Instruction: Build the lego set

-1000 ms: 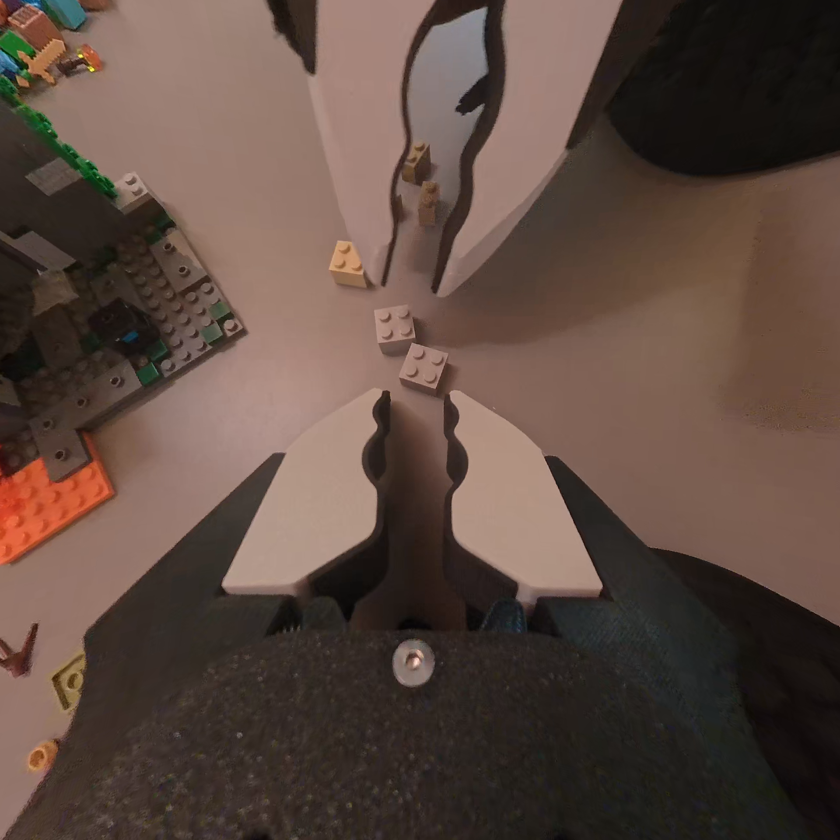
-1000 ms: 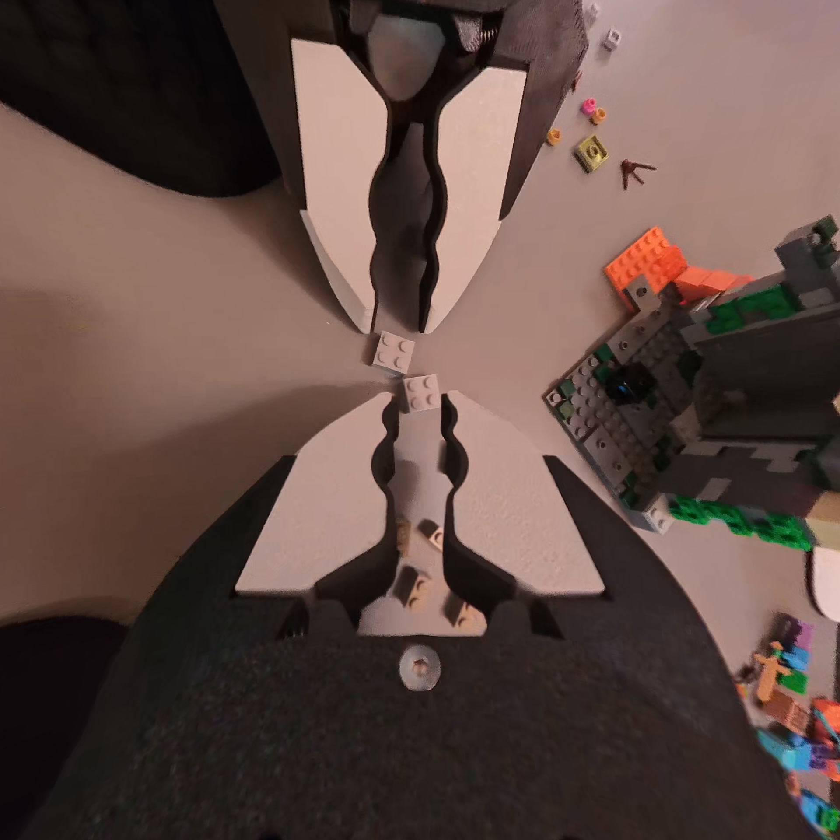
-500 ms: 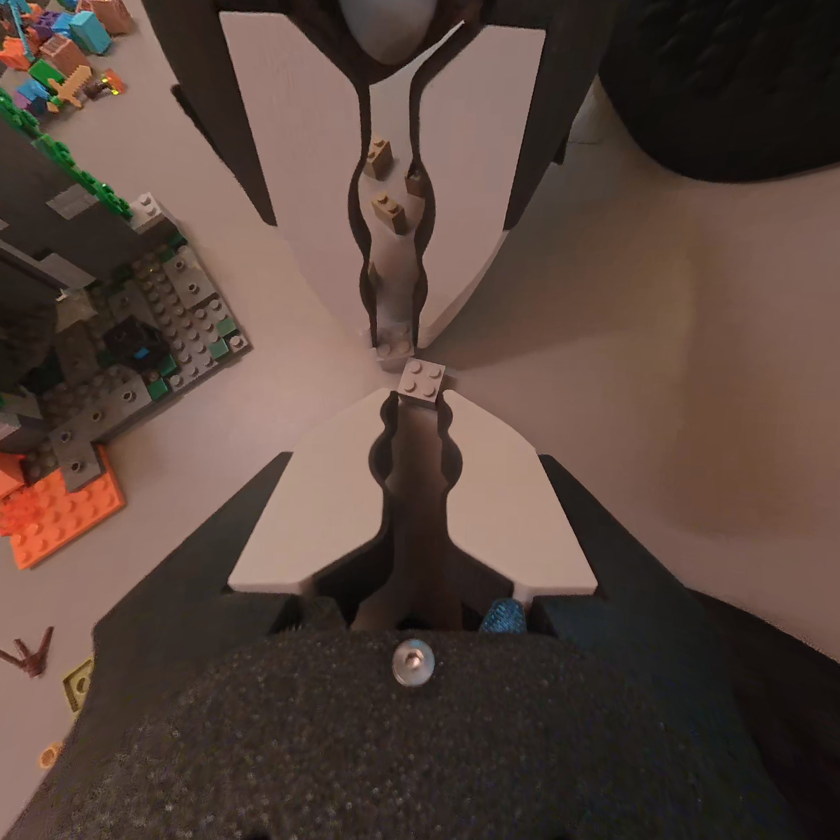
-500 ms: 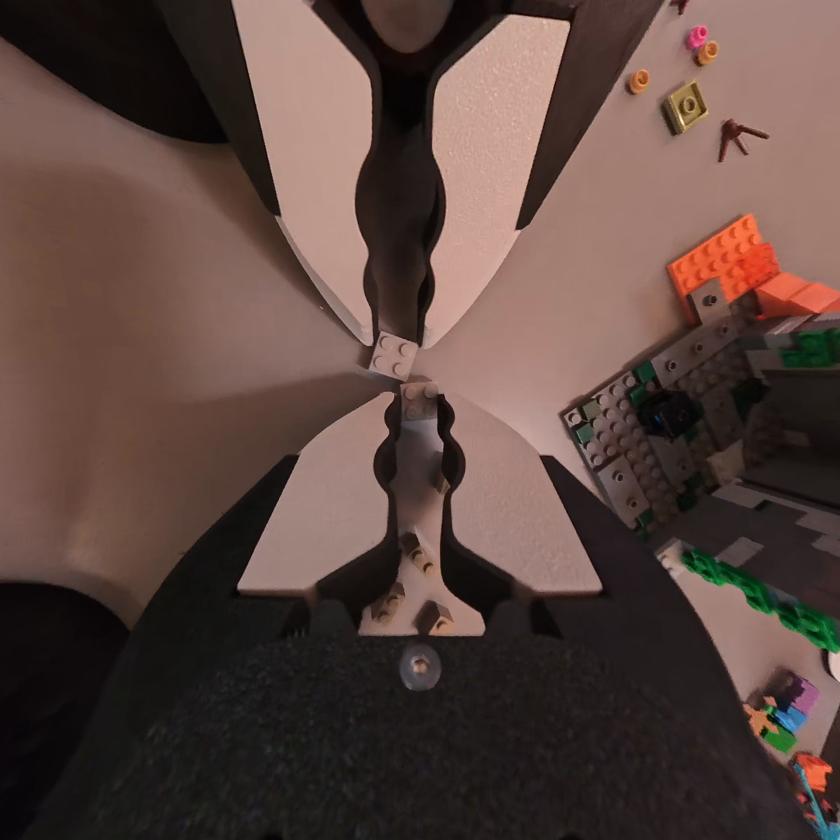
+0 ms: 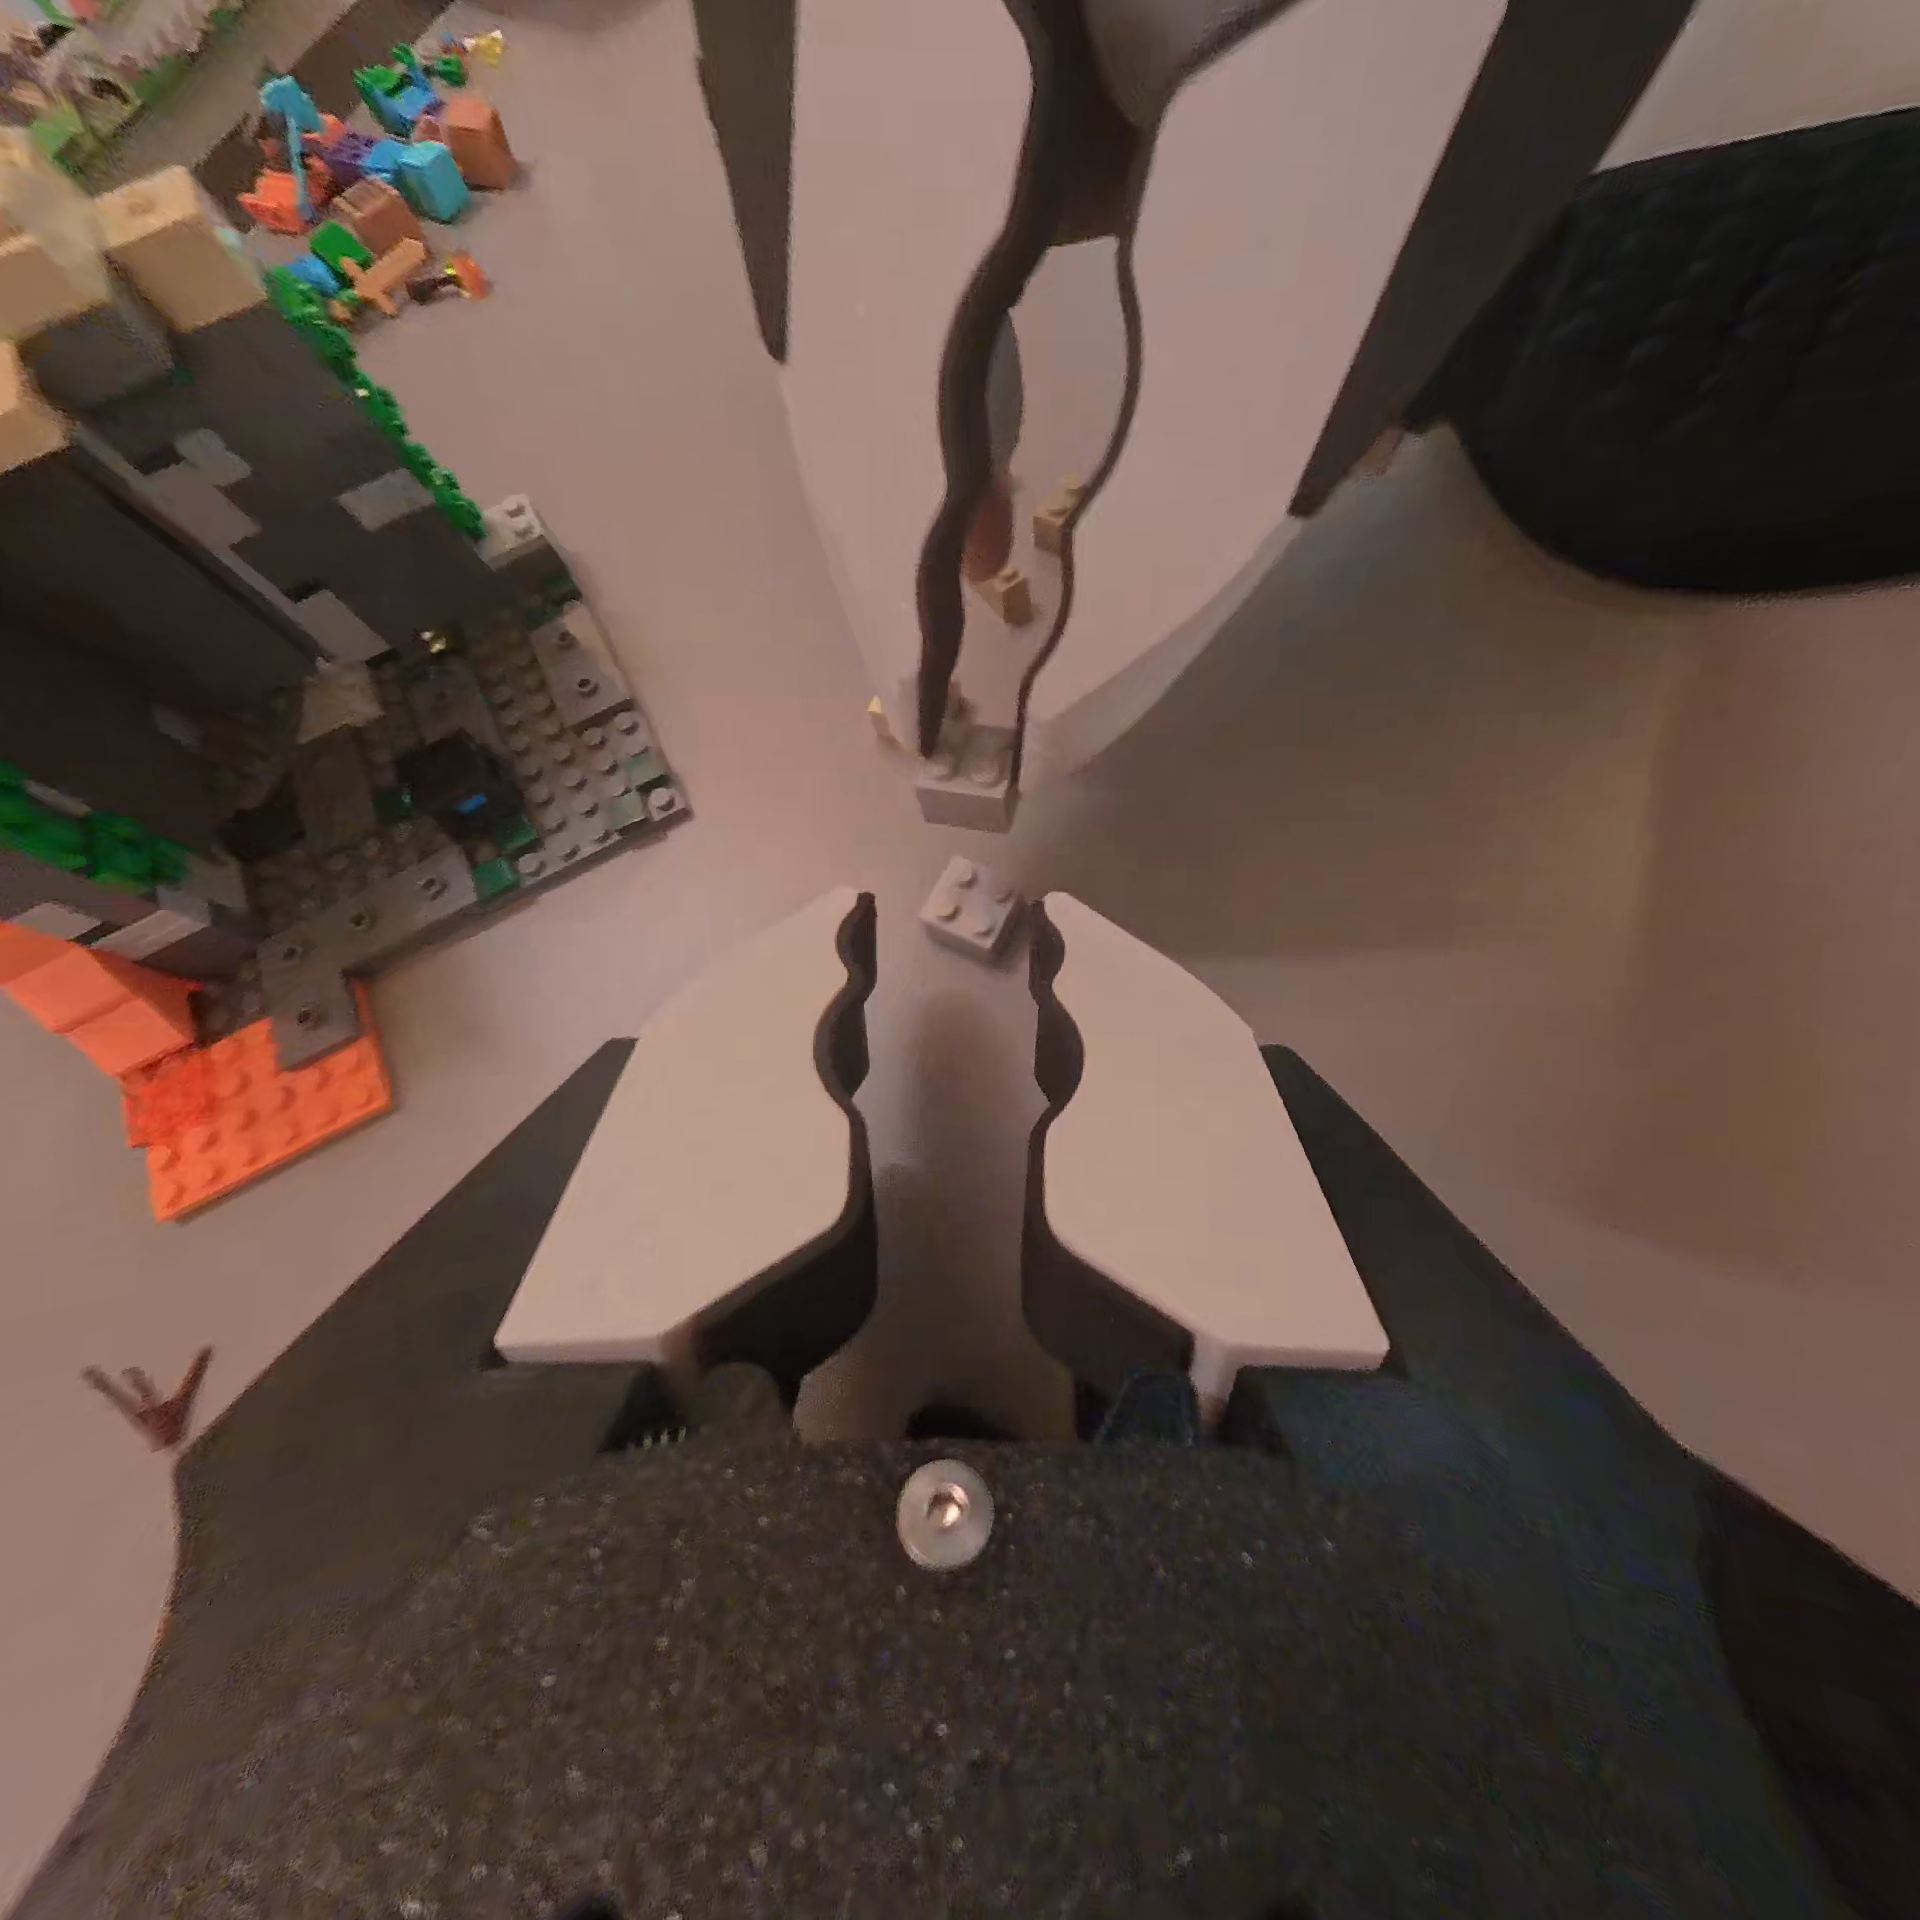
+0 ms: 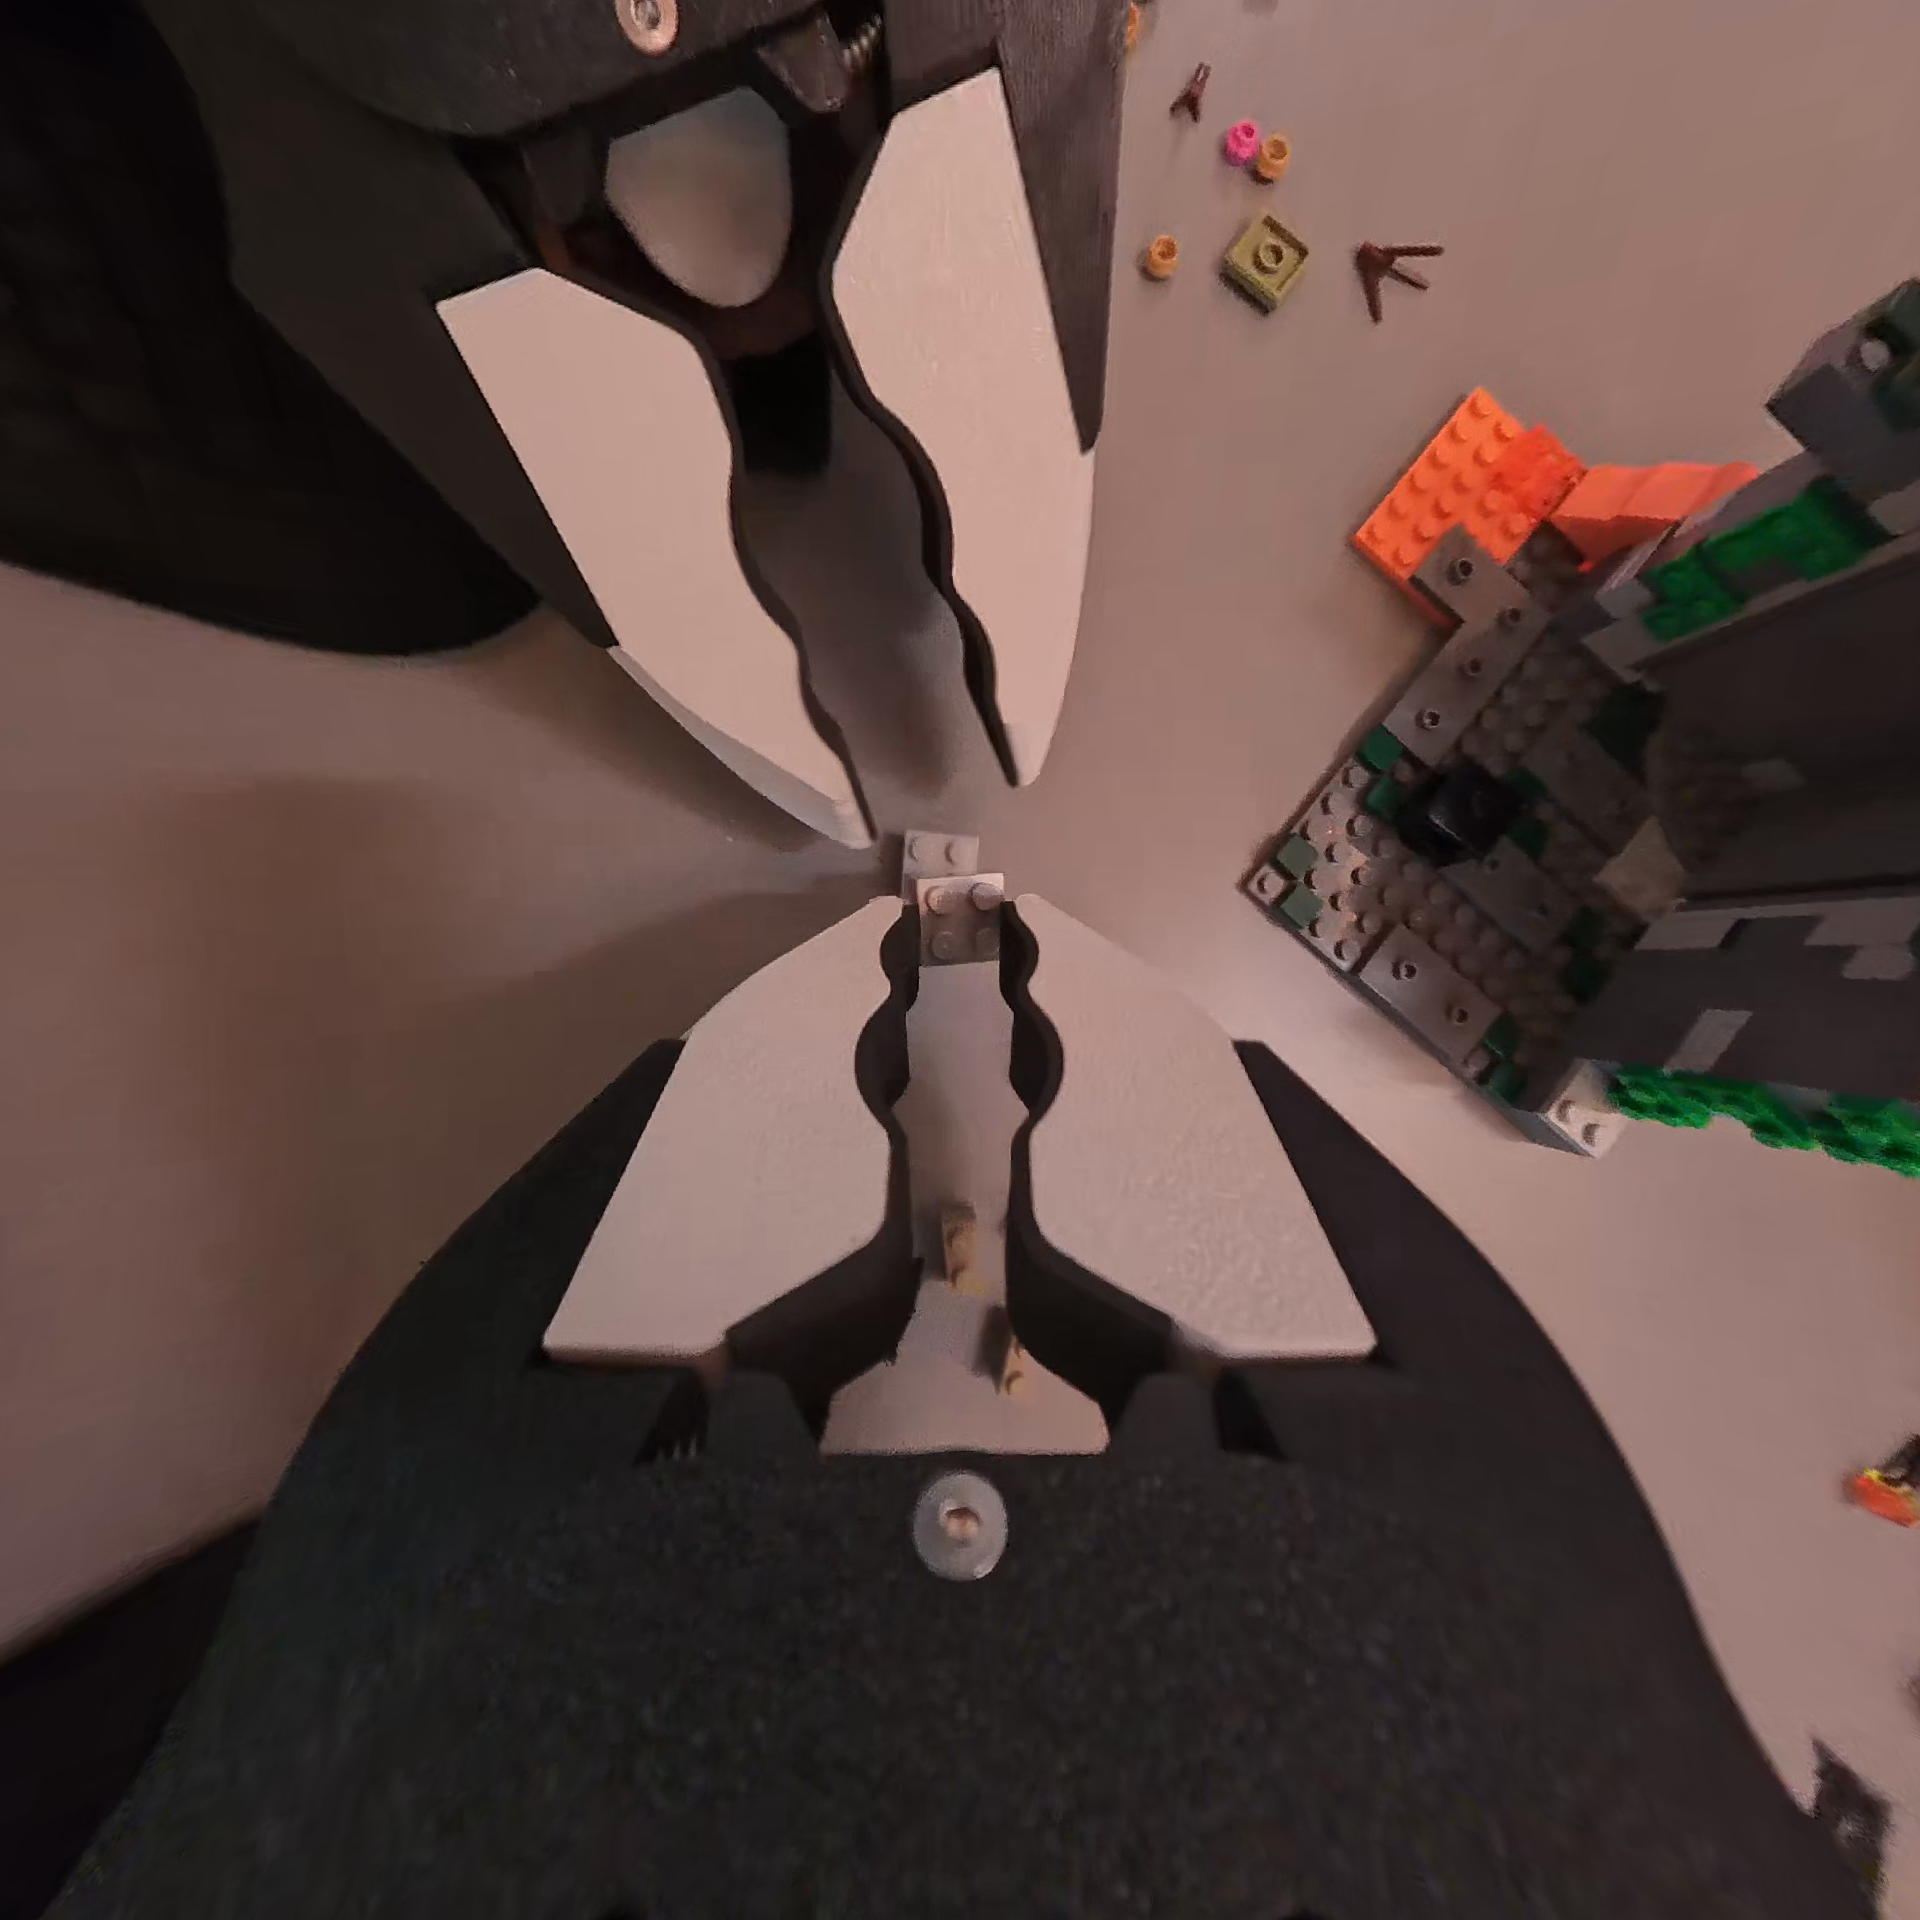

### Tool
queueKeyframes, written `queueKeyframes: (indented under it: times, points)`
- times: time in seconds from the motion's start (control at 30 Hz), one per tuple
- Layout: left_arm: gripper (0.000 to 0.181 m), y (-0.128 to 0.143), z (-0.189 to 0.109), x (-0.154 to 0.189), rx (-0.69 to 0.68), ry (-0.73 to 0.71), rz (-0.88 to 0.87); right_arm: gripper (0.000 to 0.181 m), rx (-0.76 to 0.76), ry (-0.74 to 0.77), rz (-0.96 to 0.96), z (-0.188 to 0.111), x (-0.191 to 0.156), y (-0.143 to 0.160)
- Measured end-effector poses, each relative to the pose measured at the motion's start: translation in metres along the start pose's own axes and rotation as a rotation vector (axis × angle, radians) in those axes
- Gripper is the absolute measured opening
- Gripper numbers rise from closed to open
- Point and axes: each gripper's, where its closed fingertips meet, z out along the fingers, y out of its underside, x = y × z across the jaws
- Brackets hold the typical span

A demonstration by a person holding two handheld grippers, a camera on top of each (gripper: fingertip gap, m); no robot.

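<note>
Right gripper (image 6: 958, 906) clamps a grey 2x2 brick (image 6: 958, 925) studs-up (square, no long axis); left gripper (image 5: 951, 904) gapes around a second grey brick (image 5: 971, 916), whose slight skew only the left wrist view shows.

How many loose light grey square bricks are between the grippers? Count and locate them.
2. One brick is clamped in the right gripper; the other brick lies on the table at the open left gripper.

We find no readable text | no labels, brands or numbers | either wrist view | nothing legible.
</note>
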Motion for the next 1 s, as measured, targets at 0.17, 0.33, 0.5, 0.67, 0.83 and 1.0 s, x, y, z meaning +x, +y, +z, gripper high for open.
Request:
queueKeyframes:
  times: [0.17,0.33,0.5,0.67,0.83,1.0]
  points:
    - [0.024,0.012,-0.008,-0.015,-0.053,-0.055,0.029,0.014,-0.029,0.007,0.098,0.012,0.004,-0.003]
    - [0.023,0.023,-0.007,-0.022,-0.087,-0.071,0.024,0.014,-0.053,0.003,0.157,0.018,0.002,-0.001]
    - [0.023,0.024,-0.006,-0.021,-0.096,-0.07,0.03,0.015,-0.049,0.0,0.179,0.02,-0.002,0.001]
    - [0.022,0.025,-0.005,-0.019,-0.099,-0.063,0.034,0.015,-0.04,-0.003,0.186,0.02,-0.004,0.0]
    - [0.022,0.025,-0.004,-0.017,-0.103,-0.055,0.04,0.017,-0.023,-0.009,0.193,0.022,-0.007,-0.002]
    - [0.022,0.024,-0.004,-0.015,-0.099,-0.049,0.044,0.019,0.001,-0.012,0.197,0.021,-0.009,-0.004]
